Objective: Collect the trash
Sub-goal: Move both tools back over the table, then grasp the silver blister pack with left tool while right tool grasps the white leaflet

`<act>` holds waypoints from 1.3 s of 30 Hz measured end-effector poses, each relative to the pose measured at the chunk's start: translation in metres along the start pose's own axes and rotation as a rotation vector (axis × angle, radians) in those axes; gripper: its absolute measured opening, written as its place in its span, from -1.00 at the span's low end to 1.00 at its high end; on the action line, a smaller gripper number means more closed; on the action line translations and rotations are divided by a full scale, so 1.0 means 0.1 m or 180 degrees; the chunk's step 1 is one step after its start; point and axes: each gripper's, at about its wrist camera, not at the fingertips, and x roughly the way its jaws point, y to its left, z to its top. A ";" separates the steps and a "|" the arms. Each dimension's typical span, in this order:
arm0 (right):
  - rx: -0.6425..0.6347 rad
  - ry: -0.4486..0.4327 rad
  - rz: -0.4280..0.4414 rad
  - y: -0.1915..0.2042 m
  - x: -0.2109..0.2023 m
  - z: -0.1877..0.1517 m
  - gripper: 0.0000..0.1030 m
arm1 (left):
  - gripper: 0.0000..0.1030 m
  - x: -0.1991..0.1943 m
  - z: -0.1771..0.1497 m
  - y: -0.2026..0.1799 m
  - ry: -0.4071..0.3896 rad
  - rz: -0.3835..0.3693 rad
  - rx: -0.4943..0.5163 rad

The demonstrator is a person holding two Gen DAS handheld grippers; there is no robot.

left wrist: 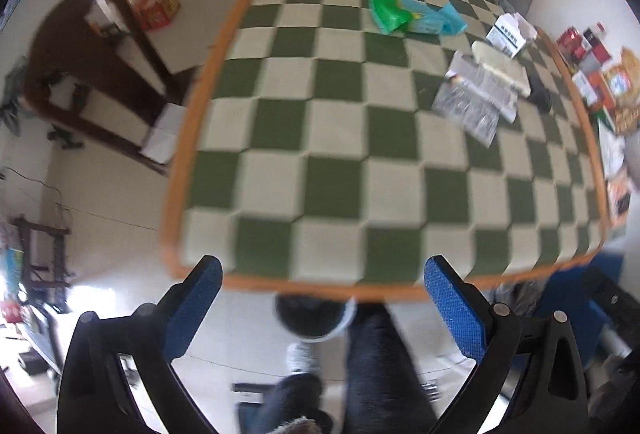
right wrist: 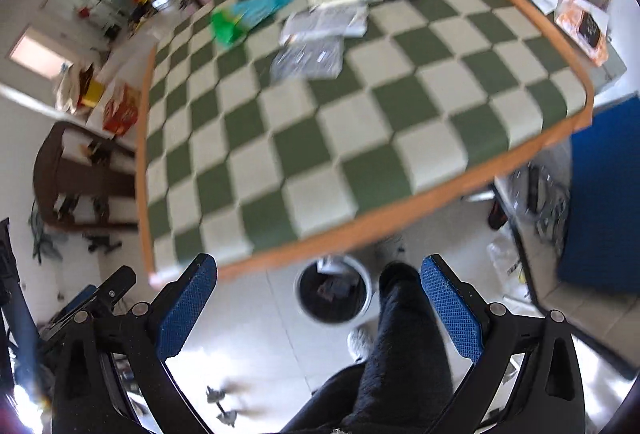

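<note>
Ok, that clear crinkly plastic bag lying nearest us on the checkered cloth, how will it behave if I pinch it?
The clear plastic bag looks thin and flat, so probably floppy and very light; expect it to drape from the pads. Its glossy film may slip, so pinch a fold. It partly tucks under the papers, which might drag along.

Green-checked tablecloth [left wrist: 340, 161], dark wooden chair [left wrist: 100, 73], red cardboard box [right wrist: 120, 111]
</note>
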 end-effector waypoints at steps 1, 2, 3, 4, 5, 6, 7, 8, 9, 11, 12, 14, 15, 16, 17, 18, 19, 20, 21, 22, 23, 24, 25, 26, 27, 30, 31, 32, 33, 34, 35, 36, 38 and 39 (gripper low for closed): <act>0.0034 -0.0014 -0.0023 -0.08 0.04 0.21 1.00 | 1.00 0.09 0.16 -0.13 0.0076 -0.0044 -0.0059; 0.0049 -0.0022 -0.0044 -0.13 0.08 0.36 1.00 | 1.00 0.21 0.36 -0.28 0.0188 -0.0113 -0.0148; 0.0083 -0.0020 -0.0105 -0.24 0.16 0.63 1.00 | 1.00 0.33 0.50 -0.41 0.0294 -0.0162 -0.0226; 0.0114 -0.0006 -0.0135 -0.33 0.23 0.79 1.00 | 1.00 0.46 0.64 -0.54 0.0405 -0.0214 -0.0299; 0.0163 0.0017 -0.0167 -0.42 0.32 0.98 1.00 | 1.00 0.64 0.81 -0.71 0.0554 -0.0310 -0.0401; 0.0207 0.0043 -0.0209 -0.52 0.42 1.19 1.00 | 1.00 0.78 0.93 -0.83 0.0666 -0.0347 -0.0474; 0.0233 0.0058 -0.0252 -0.61 0.50 1.33 1.00 | 0.99 0.98 1.08 -0.98 0.0817 -0.0402 -0.0588; 0.0276 0.0081 -0.0309 -0.73 0.61 1.54 1.00 | 0.99 1.11 1.19 -1.09 0.0925 -0.0449 -0.0691; 0.0310 0.0111 -0.0337 -0.83 0.71 1.69 1.00 | 0.99 1.26 1.29 -1.19 0.1022 -0.0497 -0.0821; 0.0378 0.0172 -0.0393 -0.98 0.87 1.90 1.00 | 0.99 1.51 1.49 -1.34 0.1175 -0.0558 -0.1101; 0.0407 0.0203 -0.0430 -1.08 0.97 2.03 1.00 | 0.99 1.61 1.54 -1.38 0.1224 -0.0572 -0.1221; 0.0418 0.0243 -0.0550 -1.22 1.13 2.24 1.00 | 0.99 1.82 1.66 -1.45 0.1317 -0.0536 -0.1494; 0.0426 0.0256 -0.0588 -1.27 1.19 2.29 1.00 | 0.92 1.89 1.69 -1.48 0.1335 -0.0497 -0.1577; 0.0432 0.0269 -0.0614 -1.31 1.23 2.34 1.00 | 0.87 1.95 1.73 -1.51 0.1347 -0.0378 -0.1628; 0.0437 0.0294 -0.0656 -1.37 1.30 2.41 1.00 | 0.79 1.99 1.75 -1.53 0.1359 -0.0266 -0.1619; 0.0445 0.0314 -0.0680 -1.41 1.34 2.46 1.00 | 0.70 2.02 1.76 -1.56 0.1356 -0.0149 -0.1571; 0.0451 0.0325 -0.0688 -1.44 1.37 2.48 1.00 | 0.69 2.03 1.77 -1.61 0.1333 0.0032 -0.1421; 0.0458 0.0334 -0.0695 -1.47 1.39 2.52 1.00 | 0.67 2.02 1.77 -1.67 0.1294 0.0147 -0.1239; 0.0453 0.0341 -0.0711 -1.50 1.42 2.56 1.00 | 0.67 2.01 1.76 -1.72 0.1242 0.0238 -0.1018; 0.0444 0.0346 -0.0712 -1.50 1.43 2.58 1.00 | 0.67 1.98 1.74 -1.75 0.1174 0.0273 -0.0834; 0.0425 0.0358 -0.0698 -1.51 1.44 2.61 1.00 | 0.67 1.94 1.70 -1.78 0.1096 0.0355 -0.0555; 0.0383 0.0371 -0.0665 -1.50 1.46 2.65 1.00 | 0.70 1.91 1.65 -1.78 0.1024 0.0419 -0.0313; 0.0335 0.0381 -0.0625 -1.48 1.47 2.68 1.00 | 0.70 1.87 1.60 -1.76 0.0964 0.0484 -0.0107; 0.0251 0.0398 -0.0546 -1.44 1.49 2.72 1.00 | 0.70 1.84 1.54 -1.71 0.0941 0.0532 0.0084; 0.0126 0.0434 -0.0441 -1.36 1.52 2.77 1.00 | 0.70 1.82 1.49 -1.65 0.0941 0.0547 0.0177; -0.0306 0.0528 -0.0156 -1.05 1.64 2.92 1.00 | 0.68 1.76 1.38 -1.39 0.0891 0.0579 0.0244; -0.0478 0.0577 -0.0108 -0.91 1.69 2.96 1.00 | 0.68 1.75 1.36 -1.29 0.0903 0.0543 0.0192; -0.0695 0.0619 -0.0080 -0.74 1.77 3.00 1.00 | 0.67 1.73 1.34 -1.19 0.0912 0.0489 0.0107; -0.0951 0.0657 -0.0073 -0.55 1.86 3.04 1.00 | 0.68 1.72 1.33 -1.12 0.0916 0.0467 0.0048; -0.1117 0.0674 -0.0085 -0.42 1.91 3.03 1.00 | 0.68 1.71 1.31 -1.04 0.0915 0.0444 -0.0015; -0.1430 0.0699 -0.0142 -0.21 2.04 3.05 1.00 | 0.68 1.71 1.29 -1.01 0.0910 0.0439 -0.0042; -0.1616 0.0705 -0.0212 -0.07 2.12 3.06 1.00 | 0.68 1.70 1.27 -0.98 0.0893 0.0440 -0.0051; -0.2066 0.0709 -0.0376 0.18 2.31 3.04 1.00 | 0.70 1.67 1.24 -0.95 0.0859 0.0444 -0.0031; -0.2266 0.0712 -0.0477 0.29 2.41 3.04 1.00 | 0.71 1.66 1.22 -0.94 0.0852 0.0439 -0.0027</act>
